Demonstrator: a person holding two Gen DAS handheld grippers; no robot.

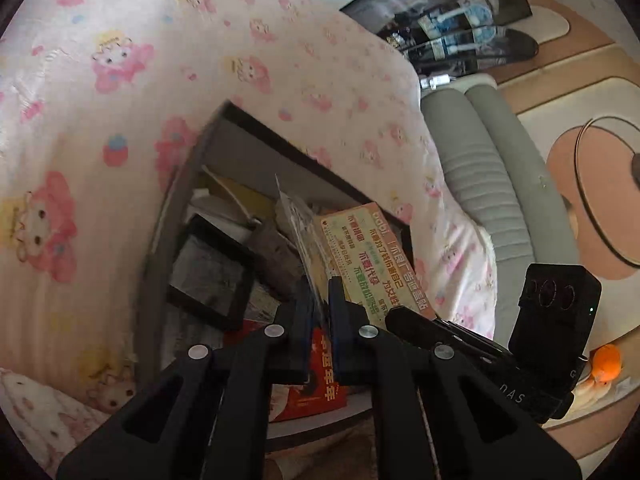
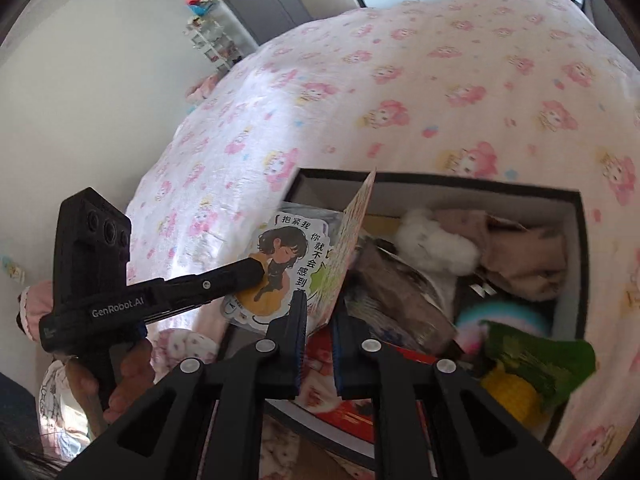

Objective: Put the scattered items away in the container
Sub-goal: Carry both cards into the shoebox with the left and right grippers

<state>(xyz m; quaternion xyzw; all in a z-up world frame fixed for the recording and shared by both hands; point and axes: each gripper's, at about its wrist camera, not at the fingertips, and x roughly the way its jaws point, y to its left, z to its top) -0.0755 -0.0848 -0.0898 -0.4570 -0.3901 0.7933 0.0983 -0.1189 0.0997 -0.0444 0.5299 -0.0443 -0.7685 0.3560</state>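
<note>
Both my pairs of fingers are pinched shut, left gripper [image 1: 320,300] on the floppy sleeved sticker sheet [image 1: 296,220], right gripper [image 2: 320,320] on the stiff card [image 2: 352,232], over the box [image 2: 440,179]; they're featherlight and look slippery, so I'd grip the bottom edges.

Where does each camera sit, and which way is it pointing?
Left wrist view: on the left tongs, shut on a clear-sleeved picture card, looking down into the grey black-rimmed box on the pink cartoon-print bedsheet; the right tongs show at right.
Right wrist view: on the right tongs, shut on an orange-green printed card, facing down into the box; the left tongs and a hand show at left.
Shared: box, bedsheet, both cards, both tongs.
</note>
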